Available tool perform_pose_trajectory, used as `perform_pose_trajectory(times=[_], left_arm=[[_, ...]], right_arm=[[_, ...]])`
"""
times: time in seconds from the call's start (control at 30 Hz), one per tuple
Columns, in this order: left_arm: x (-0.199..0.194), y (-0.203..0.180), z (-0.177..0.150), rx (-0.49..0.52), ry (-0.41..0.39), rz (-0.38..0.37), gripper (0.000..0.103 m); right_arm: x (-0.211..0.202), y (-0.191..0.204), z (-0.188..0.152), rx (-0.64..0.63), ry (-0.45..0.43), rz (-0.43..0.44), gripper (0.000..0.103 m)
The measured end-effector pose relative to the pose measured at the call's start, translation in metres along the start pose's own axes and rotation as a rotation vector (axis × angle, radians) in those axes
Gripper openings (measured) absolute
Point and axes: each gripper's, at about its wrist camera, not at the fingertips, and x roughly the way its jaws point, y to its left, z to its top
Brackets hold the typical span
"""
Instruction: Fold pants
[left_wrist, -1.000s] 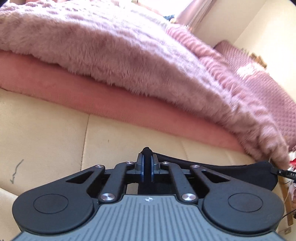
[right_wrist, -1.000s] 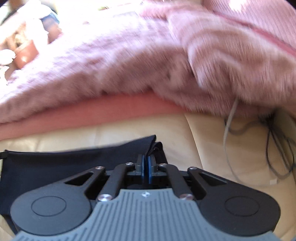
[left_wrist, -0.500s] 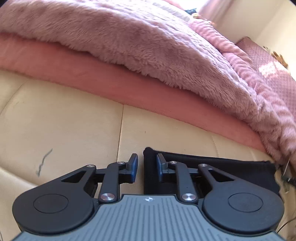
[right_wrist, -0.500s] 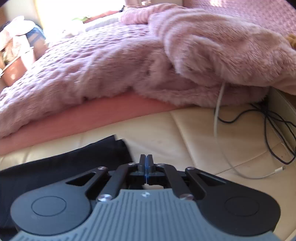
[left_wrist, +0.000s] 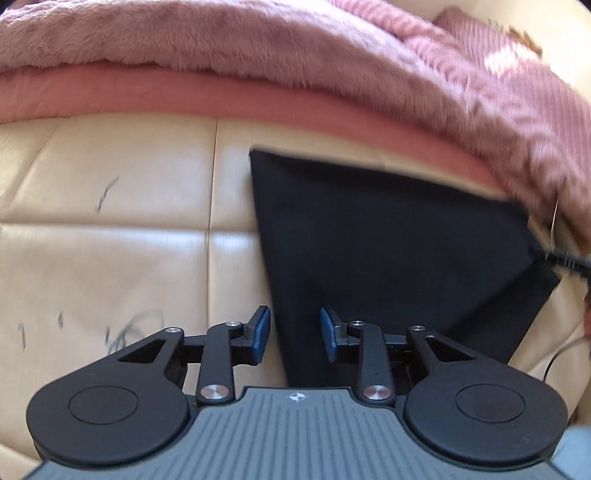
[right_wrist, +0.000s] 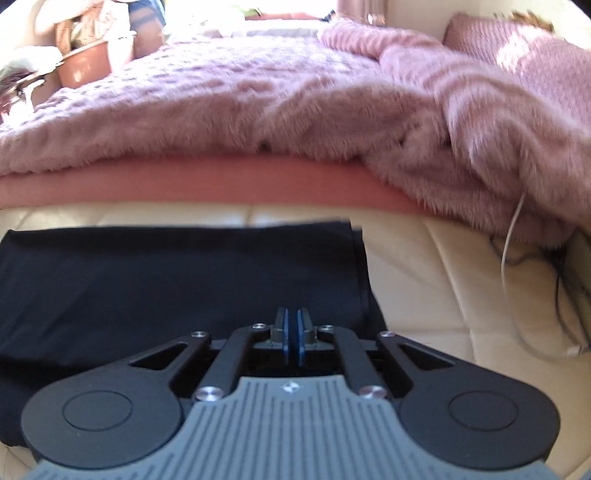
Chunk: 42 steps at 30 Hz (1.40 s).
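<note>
The black pants (left_wrist: 388, 240) lie folded flat on the cream leather surface (left_wrist: 110, 258). My left gripper (left_wrist: 294, 321) hovers over their left edge. Its jaws are opening, and its blue pads (left_wrist: 261, 328) stand apart on either side of that edge without pressing the cloth. In the right wrist view the pants (right_wrist: 166, 288) fill the left and middle, with their layered right edge in front of my right gripper (right_wrist: 291, 321). That gripper is shut, pads together, with nothing seen between them.
A furry pink blanket (right_wrist: 258, 103) and a pink sheet edge (right_wrist: 184, 181) lie just behind the pants. White and black cables (right_wrist: 517, 258) trail at the right. A pink pillow (right_wrist: 517, 40) and a brown basin (right_wrist: 88, 62) sit far back.
My left gripper let go of the pants' corner, opened and drew back, so more of the cloth now shows ahead of it. My right gripper also drew back, still shut.
</note>
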Motion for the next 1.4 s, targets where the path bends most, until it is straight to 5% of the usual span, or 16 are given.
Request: perform_pose_trajectory(times=[0.5, 0.73, 0.9, 1.03, 1.23, 1.4], left_arm=[[-0.028, -0.008, -0.018, 0.081, -0.007, 0.031, 0.042], [-0.03, -0.01, -0.009, 0.091, -0.047, 0.01, 0.056], [-0.028, -0.008, -0.004, 0.077, -0.062, 0.008, 0.061], [-0.017, 0.003, 0.005, 0.003, -0.067, -0.025, 0.067], [0.012, 0.038, 0.015, -0.242, -0.062, -0.164, 0.063], [0.022, 0.042, 0.018, -0.275, -0.086, -0.217, 0.06]], right_arm=[[0.0, 0.015, -0.002, -0.024, 0.021, -0.083, 0.0], [-0.044, 0.08, -0.015, -0.118, -0.012, 0.067, 0.003], [-0.056, 0.128, -0.029, -0.113, -0.027, 0.158, 0.02], [-0.053, 0.158, -0.042, -0.094, -0.057, 0.177, 0.025], [-0.045, 0.161, -0.049, -0.016, -0.094, 0.183, 0.025], [-0.04, 0.154, -0.053, 0.013, -0.125, 0.187, 0.025]])
